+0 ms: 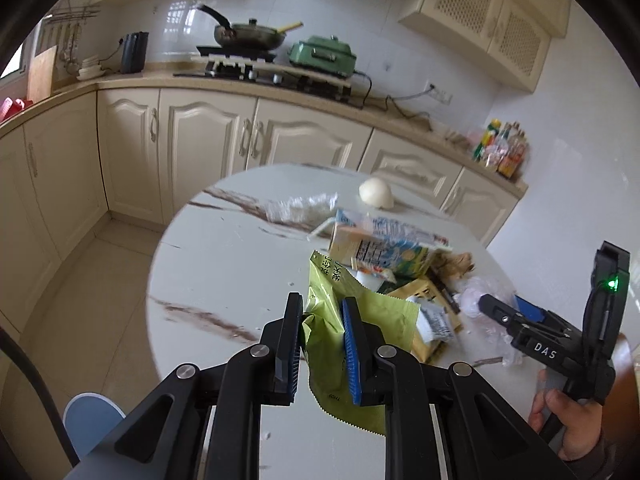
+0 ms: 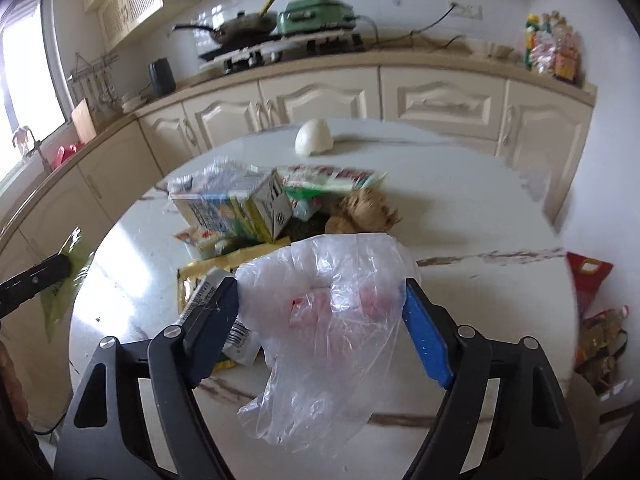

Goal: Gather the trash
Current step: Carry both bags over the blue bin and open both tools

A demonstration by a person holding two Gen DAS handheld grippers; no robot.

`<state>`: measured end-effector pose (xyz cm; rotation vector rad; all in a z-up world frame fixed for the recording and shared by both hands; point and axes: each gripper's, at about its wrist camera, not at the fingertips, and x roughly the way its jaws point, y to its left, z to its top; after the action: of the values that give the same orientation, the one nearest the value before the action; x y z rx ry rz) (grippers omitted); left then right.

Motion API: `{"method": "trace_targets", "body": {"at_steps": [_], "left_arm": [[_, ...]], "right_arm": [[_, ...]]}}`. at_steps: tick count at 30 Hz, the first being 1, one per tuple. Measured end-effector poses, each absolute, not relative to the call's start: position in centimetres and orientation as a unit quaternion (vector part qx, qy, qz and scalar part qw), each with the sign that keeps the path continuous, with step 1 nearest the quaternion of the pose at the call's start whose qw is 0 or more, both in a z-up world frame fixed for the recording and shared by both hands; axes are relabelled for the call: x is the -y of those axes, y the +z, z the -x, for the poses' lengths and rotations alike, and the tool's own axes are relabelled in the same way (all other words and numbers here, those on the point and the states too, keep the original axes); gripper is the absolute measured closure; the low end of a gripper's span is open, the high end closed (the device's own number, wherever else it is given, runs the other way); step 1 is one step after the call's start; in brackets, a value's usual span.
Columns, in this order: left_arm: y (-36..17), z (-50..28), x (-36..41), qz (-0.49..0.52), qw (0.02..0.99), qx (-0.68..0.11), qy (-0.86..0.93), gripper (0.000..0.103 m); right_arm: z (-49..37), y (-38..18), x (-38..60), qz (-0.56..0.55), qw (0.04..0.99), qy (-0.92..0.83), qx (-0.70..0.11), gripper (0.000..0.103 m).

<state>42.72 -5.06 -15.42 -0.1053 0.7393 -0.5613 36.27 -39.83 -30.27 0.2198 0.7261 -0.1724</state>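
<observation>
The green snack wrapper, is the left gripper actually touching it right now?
Touching. The left wrist view shows the left gripper with both pads pinching the green snack wrapper, which hangs creased between them, lifted off the table.

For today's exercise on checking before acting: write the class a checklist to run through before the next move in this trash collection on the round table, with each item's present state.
1. Left tongs shut on the green wrapper: ok.
2. Green wrapper lifted off the table: ok.
3. Clear plastic bag between the right tongs: ok.
4. Right tongs clamped on the bag: not ok, jaws wide.
5. Milk carton and other litter collected: not ok, on the table.
6. Bin within reach: cannot tell, none in view.
</observation>
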Motion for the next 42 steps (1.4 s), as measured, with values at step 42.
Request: {"method": "trace_targets", "body": {"at_steps": [42], "left_arm": [[-47.1, -38.6, -35.1, 0.172, 0.776, -0.597, 0.113, 0.067]], "right_arm": [[-55.1, -58.5, -14.1, -0.001, 0.74, 0.325, -0.589, 0.021]]}}
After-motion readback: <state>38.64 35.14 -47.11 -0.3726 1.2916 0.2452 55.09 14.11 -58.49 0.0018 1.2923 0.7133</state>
